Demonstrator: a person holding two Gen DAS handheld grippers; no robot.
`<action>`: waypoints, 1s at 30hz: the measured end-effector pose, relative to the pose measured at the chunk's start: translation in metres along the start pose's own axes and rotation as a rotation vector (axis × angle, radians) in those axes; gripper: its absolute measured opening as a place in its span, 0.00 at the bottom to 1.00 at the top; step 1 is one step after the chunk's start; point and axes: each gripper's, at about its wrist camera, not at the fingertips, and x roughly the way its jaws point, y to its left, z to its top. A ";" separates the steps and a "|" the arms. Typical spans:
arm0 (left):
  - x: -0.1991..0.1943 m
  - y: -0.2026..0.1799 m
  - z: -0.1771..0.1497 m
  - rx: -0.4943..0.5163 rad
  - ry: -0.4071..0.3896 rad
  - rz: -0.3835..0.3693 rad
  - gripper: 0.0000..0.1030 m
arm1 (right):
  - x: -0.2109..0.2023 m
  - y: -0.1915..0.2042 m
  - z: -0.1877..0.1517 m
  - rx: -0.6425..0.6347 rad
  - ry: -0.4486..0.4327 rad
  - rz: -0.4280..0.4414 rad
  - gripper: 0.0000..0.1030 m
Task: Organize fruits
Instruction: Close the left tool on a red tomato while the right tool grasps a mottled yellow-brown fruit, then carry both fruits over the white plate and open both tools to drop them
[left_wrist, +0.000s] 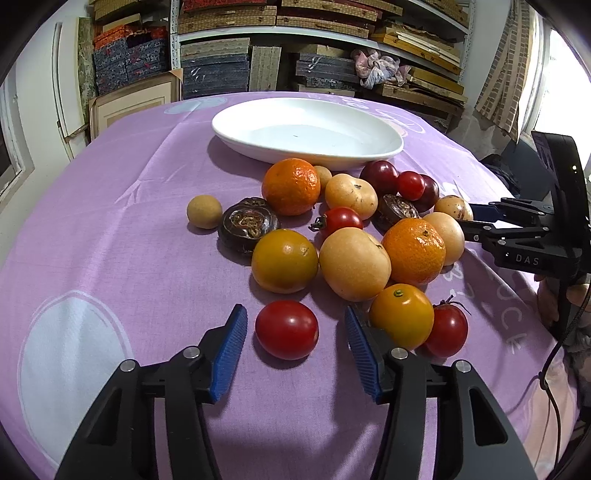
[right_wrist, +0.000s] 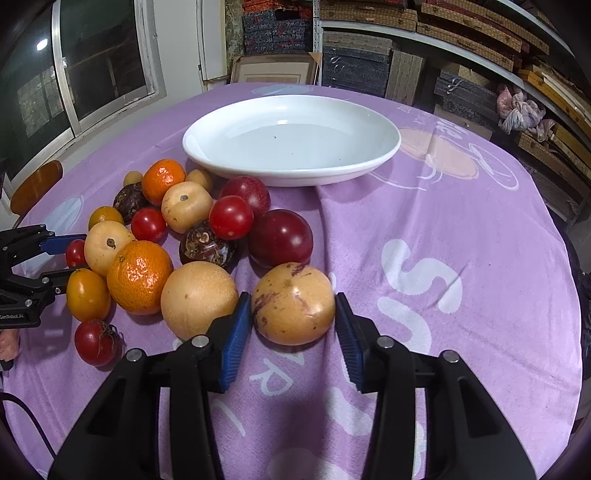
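My left gripper (left_wrist: 295, 343) stands wide open around a small red tomato (left_wrist: 286, 329), pads clear of it on both sides; my right gripper (right_wrist: 293, 332) is also open, its blue pads just beside, perhaps brushing, a tan speckled fruit (right_wrist: 293, 303) at the near edge of the pile. The rest of the fruit lies heaped on the purple cloth (right_wrist: 461, 229), with the empty white plate (right_wrist: 376, 155) at twelve o'clock beyond it. I judge the tomato light, smooth and thin-skinned, so I should close gently across its widest middle. The tan fruit looks firmer and heavier, round enough to roll; I would grip it at its equator. An orange-yellow fruit (left_wrist: 401, 316) sits at three o'clock against my left gripper's right finger.
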 end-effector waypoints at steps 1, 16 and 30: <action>-0.001 0.001 -0.001 -0.002 -0.001 0.000 0.48 | 0.000 0.000 0.000 0.000 -0.001 -0.001 0.43; -0.018 0.018 -0.004 -0.080 -0.056 -0.021 0.31 | -0.014 -0.006 0.000 0.036 -0.021 0.023 0.42; -0.040 0.017 0.022 -0.059 -0.111 -0.004 0.31 | -0.053 -0.021 -0.018 0.105 -0.080 0.015 0.42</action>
